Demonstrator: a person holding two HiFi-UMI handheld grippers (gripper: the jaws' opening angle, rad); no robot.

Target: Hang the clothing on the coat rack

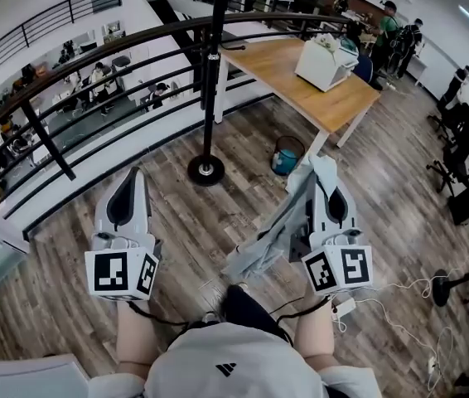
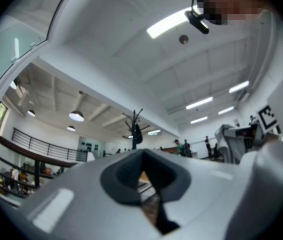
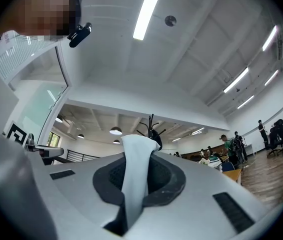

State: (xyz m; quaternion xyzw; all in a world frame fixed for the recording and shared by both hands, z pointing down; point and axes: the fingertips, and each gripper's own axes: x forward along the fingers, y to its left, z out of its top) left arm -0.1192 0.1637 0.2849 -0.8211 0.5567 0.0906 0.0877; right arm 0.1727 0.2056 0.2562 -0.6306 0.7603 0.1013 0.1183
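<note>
The right gripper is clamped on the clothing, a pale grey garment pinched between its jaws and trailing down towards seven o'clock; the left gripper sits at nine o'clock of it, jaws drawn narrow with nothing between them; the coat rack stands at twelve o'clock, well apart from both, beside the railing; a wooden table lies at one o'clock.
</note>
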